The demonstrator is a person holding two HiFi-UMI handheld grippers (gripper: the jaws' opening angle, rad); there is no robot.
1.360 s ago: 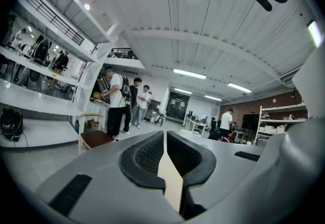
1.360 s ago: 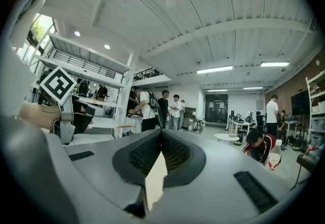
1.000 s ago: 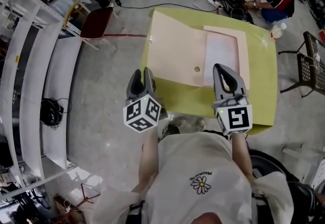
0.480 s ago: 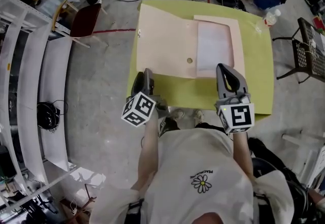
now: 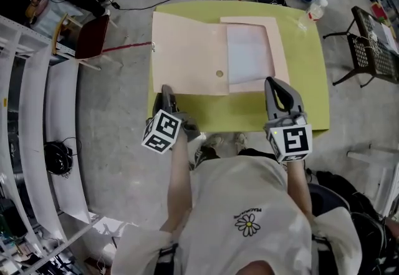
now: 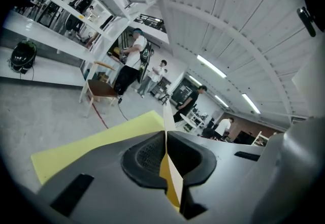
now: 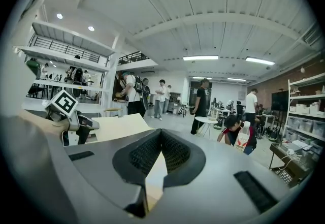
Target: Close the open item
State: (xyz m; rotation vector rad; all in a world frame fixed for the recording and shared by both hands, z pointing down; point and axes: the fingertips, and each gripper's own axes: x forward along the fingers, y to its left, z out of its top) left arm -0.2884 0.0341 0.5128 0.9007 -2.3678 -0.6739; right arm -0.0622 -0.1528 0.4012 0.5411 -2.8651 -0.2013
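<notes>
Bright even light, fisheye-warped, perhaps soft

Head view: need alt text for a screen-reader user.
A large cream folder lies open on a yellow-green table, seen from above. The person's left gripper pinches its near left corner; the right gripper sits at its near right edge, jaws together.

Both arms are out in front of me, left forearm and right forearm bare and roughly parallel. My left gripper is rolled a little outward, its marker cube tipped toward its own left. Its jaws are clamped tight, with the thin edge of the folder cover pinched along the seam between the pads. My right gripper sits level, well off to the right, pointing straight ahead with one cube face turned up at me. Its jaws meet at the tips.
</notes>
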